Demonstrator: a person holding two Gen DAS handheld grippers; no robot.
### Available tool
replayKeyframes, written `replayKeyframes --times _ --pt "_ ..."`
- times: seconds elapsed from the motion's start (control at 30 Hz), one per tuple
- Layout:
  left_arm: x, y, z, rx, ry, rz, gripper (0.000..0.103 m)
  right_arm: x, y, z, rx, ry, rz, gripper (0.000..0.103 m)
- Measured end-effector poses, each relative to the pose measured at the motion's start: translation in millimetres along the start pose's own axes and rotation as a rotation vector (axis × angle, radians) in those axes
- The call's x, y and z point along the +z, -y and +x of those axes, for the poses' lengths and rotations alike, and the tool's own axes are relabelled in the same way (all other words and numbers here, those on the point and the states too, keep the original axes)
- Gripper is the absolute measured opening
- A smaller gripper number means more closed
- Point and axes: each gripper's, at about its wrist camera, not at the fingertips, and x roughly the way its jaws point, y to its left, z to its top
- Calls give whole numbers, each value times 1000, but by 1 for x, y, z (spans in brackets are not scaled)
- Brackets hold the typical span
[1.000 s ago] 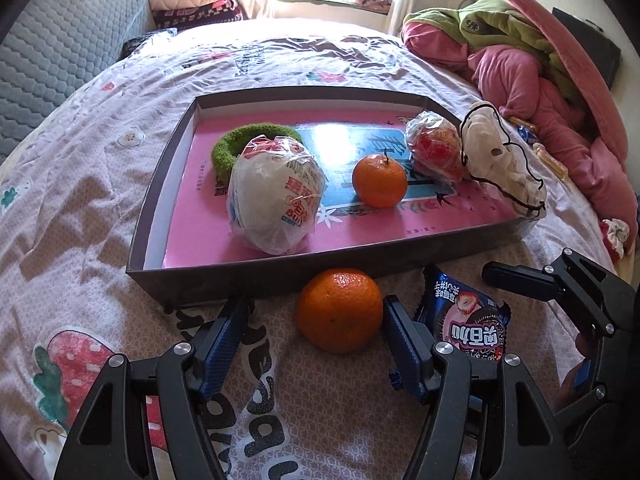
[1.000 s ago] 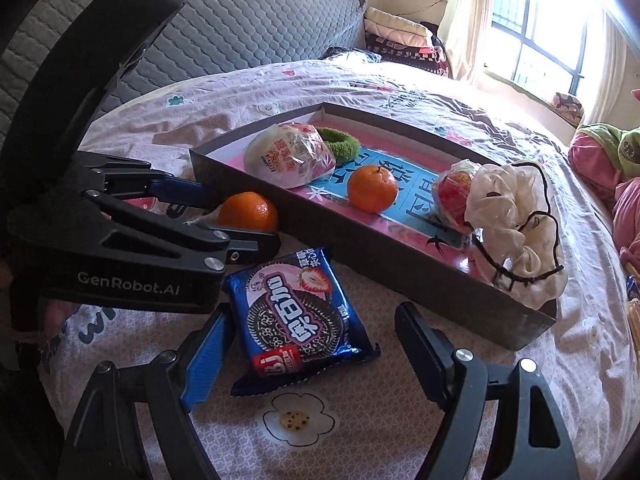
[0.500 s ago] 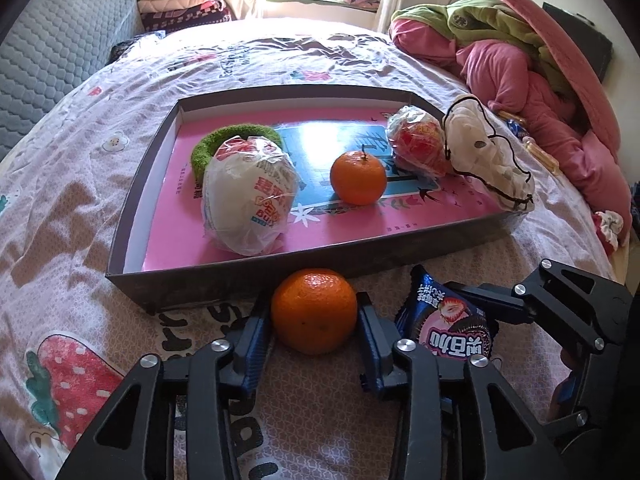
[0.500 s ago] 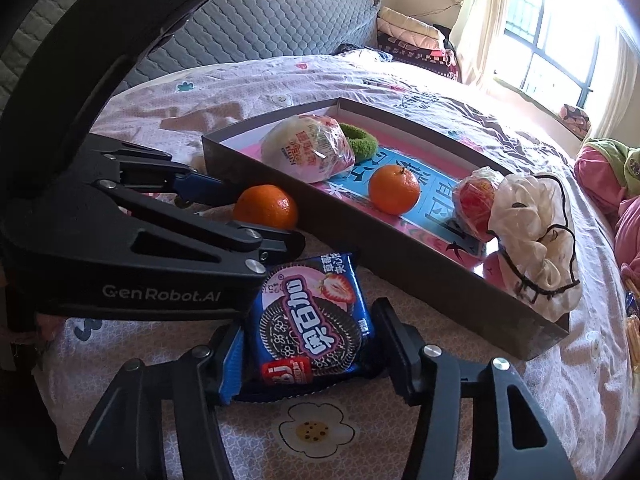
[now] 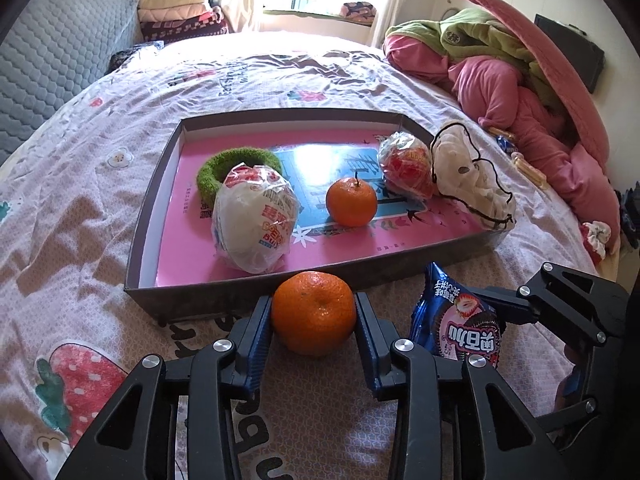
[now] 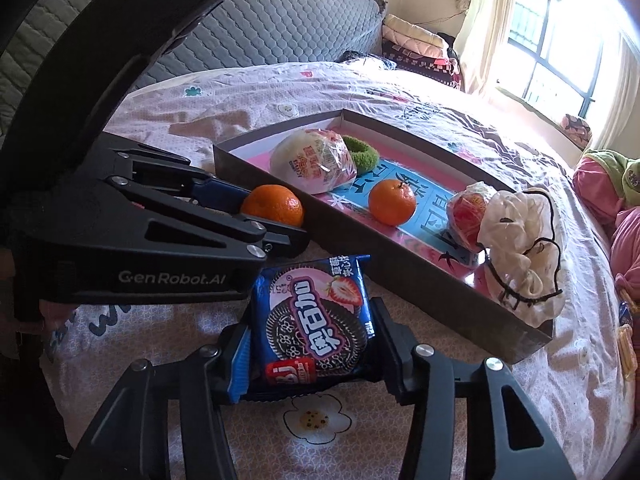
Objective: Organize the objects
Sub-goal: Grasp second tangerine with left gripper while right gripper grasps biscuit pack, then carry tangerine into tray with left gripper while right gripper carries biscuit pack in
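Note:
My left gripper (image 5: 313, 305) is shut on an orange (image 5: 314, 312) that rests on the bed sheet just in front of the tray's near wall. To its right, my right gripper (image 6: 311, 324) has its jaws closing on a blue cookie packet (image 6: 316, 320), and both pads press its sides. The dark tray (image 5: 152, 216) with a pink floor holds a white wrapped bun (image 5: 254, 220), a green ring (image 5: 216, 168), a second orange (image 5: 352, 202) and a red wrapped item (image 5: 406, 164). A white cloth piece with a black cord (image 5: 468, 184) hangs over the tray's right corner.
Everything lies on a bed with a pink patterned sheet (image 5: 80, 208). A heap of pink and green bedding (image 5: 520, 80) fills the far right. A grey quilted headboard (image 5: 48, 60) and folded blankets (image 5: 176, 12) stand at the far left, under a window.
Both grippers went from wide open to closed: the left one onto the orange, the right one onto the cookie packet. Neither hand has shifted much.

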Motion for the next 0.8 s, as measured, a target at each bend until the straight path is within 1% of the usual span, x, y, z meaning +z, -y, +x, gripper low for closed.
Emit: replayKeyframes --times 0.13,0.27,0.33,0.47,0.8 --pt "3 2 -7 7 29 15 40 5 9 -11 -19 44 35 52" --pt "5 1 -10 1 33 5 40 12 20 -20 -33 87 81 52" --pt "6 0 -14 -6 52 -2 40 15 24 -25 -47 106 99 52" --pt "10 3 -23 24 96 22 40 21 36 -31 -58 138 151 52" --pt "32 2 -25 58 160 -13 40 31 72 -52 -114 251 300 52"
